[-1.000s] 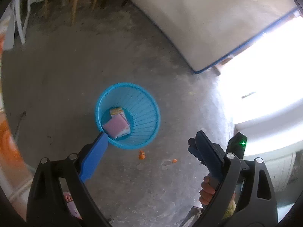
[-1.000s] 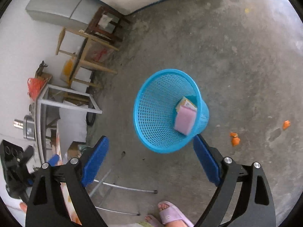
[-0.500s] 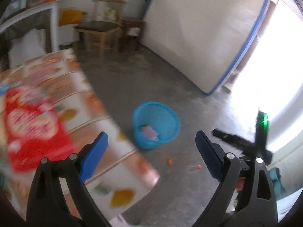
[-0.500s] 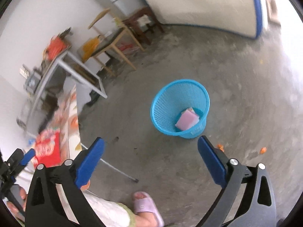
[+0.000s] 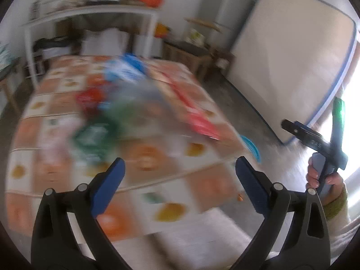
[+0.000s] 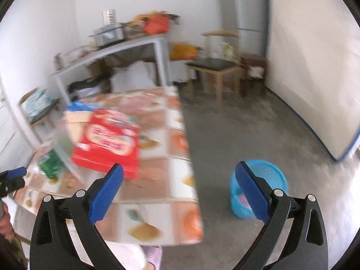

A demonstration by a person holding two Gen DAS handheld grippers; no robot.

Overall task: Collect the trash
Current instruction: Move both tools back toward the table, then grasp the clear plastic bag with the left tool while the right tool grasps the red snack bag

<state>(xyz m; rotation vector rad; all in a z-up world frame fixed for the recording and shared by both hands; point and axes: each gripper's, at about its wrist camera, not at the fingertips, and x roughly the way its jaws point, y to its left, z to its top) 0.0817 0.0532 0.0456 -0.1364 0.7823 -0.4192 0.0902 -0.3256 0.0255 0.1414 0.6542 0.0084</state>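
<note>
Left wrist view shows the left gripper (image 5: 178, 175) with its blue-padded jaws spread wide and empty over a table with a fruit-patterned cloth (image 5: 157, 159), its litter too blurred to name. The right gripper (image 6: 180, 183) is equally wide open, holding nothing, between a red printed carton (image 6: 108, 144) on the table and the round blue plastic basket (image 6: 273, 175) on the grey concrete floor (image 6: 247, 130).

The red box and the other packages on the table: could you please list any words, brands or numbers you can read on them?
None can be read.
Red box: white and pink print on its lid, too blurred to read.
Green package: markings blurred.
Blue package: smeared by motion.
Right gripper's body: small pale marks, too small to read.
</note>
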